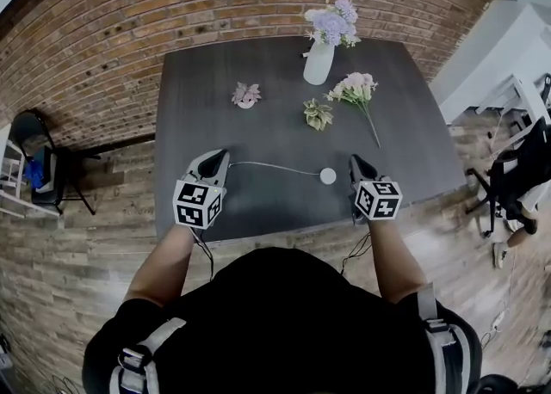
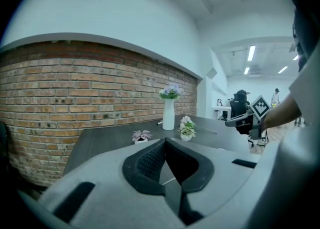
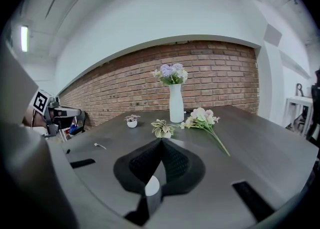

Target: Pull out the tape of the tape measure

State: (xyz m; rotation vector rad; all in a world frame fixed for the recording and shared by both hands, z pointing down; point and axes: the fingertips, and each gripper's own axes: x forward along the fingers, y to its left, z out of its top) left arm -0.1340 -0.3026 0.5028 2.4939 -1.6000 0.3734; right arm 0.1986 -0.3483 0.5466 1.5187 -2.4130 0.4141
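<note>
Showing the tape measure partly drawn out across the lower middle of the head view. The round white case is lying flat on the dark, matt table. The tape is running from it toward the left of the frame as a thin pale line, its long axis nearly level with the frame's lower edge, and it is sagging in a slight curve rather than standing taut.

The left gripper is sitting at the tape's free end, and the right gripper just to the right of the case, so each is lying nearer its own end of the line. Any further pull is probably calling for a leftward draw along that axis while the case is being held back at the right.

Both grippers are showing their jaws together at the tips. In the left gripper view a pale sliver of tape is crossing the dark gap behind the ribbed black pads. In the right gripper view a white rounded edge, probably the case, is showing low in the same gap. No view is making clear whether either is being pinched or merely lying beneath the jaws.

The case is looking smooth and hard, a small disc likely to slide on the table. The tape is looking thin, limp and flexible.
</note>
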